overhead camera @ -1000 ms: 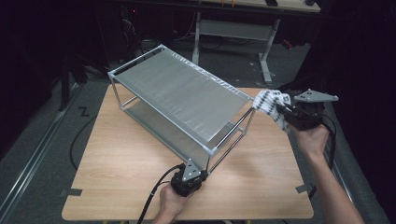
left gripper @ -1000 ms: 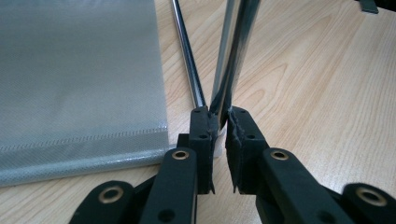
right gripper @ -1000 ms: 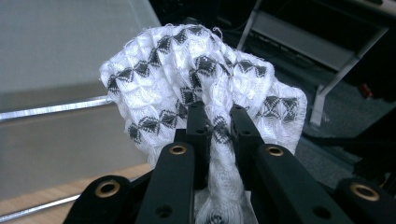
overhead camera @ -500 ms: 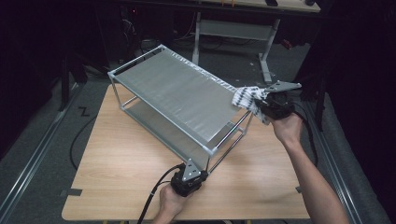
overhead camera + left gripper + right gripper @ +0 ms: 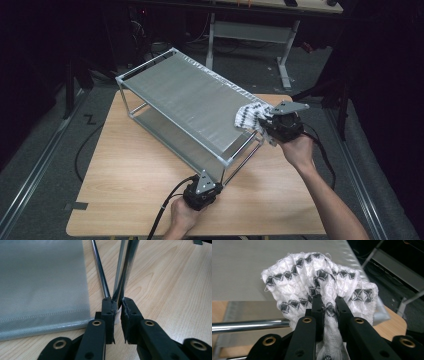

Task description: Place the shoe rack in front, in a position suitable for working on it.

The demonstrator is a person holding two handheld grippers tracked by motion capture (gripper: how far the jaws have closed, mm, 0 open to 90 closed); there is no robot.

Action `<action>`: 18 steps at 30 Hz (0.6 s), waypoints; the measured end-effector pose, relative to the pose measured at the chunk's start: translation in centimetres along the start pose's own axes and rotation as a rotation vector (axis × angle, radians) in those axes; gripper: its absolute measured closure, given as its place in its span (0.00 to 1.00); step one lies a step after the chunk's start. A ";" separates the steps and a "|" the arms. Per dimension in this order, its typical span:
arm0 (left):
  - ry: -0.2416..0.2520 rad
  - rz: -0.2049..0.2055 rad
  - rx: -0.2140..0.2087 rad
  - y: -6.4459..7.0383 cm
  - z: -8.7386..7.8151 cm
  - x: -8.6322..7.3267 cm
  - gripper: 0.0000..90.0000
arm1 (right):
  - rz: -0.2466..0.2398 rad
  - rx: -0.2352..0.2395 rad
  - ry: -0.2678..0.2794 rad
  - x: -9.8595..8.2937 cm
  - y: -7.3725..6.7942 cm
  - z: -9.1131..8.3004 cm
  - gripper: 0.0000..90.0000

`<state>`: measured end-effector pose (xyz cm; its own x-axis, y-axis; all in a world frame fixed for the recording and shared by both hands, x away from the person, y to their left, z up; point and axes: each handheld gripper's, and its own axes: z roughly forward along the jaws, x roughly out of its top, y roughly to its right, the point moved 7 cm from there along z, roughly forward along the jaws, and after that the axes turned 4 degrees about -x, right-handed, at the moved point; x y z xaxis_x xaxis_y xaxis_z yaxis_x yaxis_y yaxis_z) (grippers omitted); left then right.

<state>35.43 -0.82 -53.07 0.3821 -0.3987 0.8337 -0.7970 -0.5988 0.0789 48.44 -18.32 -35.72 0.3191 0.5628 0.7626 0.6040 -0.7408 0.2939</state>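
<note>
High view: the right gripper (image 5: 267, 122) brings the cloth (image 5: 248, 116) onto the near right end of the rack (image 5: 190, 100) top shelf.
Left gripper (image 5: 117, 312): fingers closed on the rack's chrome leg (image 5: 127, 270), at the desk (image 5: 125, 175).
Right fingers: clamped on the bunched cloth.
Risk: a hard wipe may tilt the rack if the leg slips.
Cloth look: white, dark diamond pattern, crumpled.

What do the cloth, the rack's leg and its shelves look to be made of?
Cloth: soft woven or knitted fabric, white with a dark pattern, frayed threads at its edges. Leg: polished, probably chromed metal, mirror-like reflections. Shelves: matte grey sheet with a fine mesh texture and stitched hem, likely fabric or plastic.
</note>
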 end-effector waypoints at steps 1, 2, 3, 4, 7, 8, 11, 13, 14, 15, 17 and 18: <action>-0.001 0.001 0.000 0.0 0.0 0.0 0.90 | -0.004 0.017 0.008 0.0 -0.6 -0.2 0.91; 0.000 0.000 -0.001 0.0 0.0 0.0 0.90 | -0.007 0.027 0.013 0.0 -0.9 -0.4 0.91; -0.001 -0.002 -0.002 0.0 0.0 0.0 0.90 | -0.015 0.038 0.019 0.0 -1.4 -0.6 0.91; 0.000 -0.002 -0.002 0.0 0.0 0.0 0.90 | -0.023 0.051 0.027 0.0 -2.0 -0.9 0.91; -0.003 0.001 0.002 0.0 0.0 0.0 0.90 | -0.043 0.080 0.044 0.0 -3.3 -1.5 0.91; -0.004 0.001 0.002 0.0 0.1 0.1 0.90 | -0.053 0.083 0.050 0.0 -3.8 -1.7 0.91; -0.007 0.003 0.002 0.0 0.2 0.2 0.90 | -0.082 0.113 0.067 0.1 -5.4 -2.3 0.91; -0.007 -0.001 -0.001 0.0 0.2 0.2 0.90 | -0.102 0.129 0.075 0.2 -6.3 -2.7 0.91; -0.008 -0.002 -0.002 0.0 0.2 0.2 0.90 | -0.106 0.139 0.076 0.2 -6.8 -2.9 0.91; -0.008 -0.003 -0.002 0.0 0.2 0.2 0.90 | -0.109 0.152 0.080 0.2 -7.2 -3.1 0.91; -0.007 -0.002 -0.002 0.0 0.2 0.2 0.90 | -0.115 0.170 0.087 0.1 -7.9 -3.5 0.91; -0.007 -0.003 -0.004 0.0 0.2 0.2 0.90 | -0.123 0.175 0.092 0.1 -8.3 -3.7 0.91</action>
<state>35.57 -1.07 -53.04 0.3875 -0.4015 0.8298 -0.7976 -0.5974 0.0834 40.73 -13.47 -35.98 0.1721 0.6036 0.7785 0.7545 -0.5889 0.2897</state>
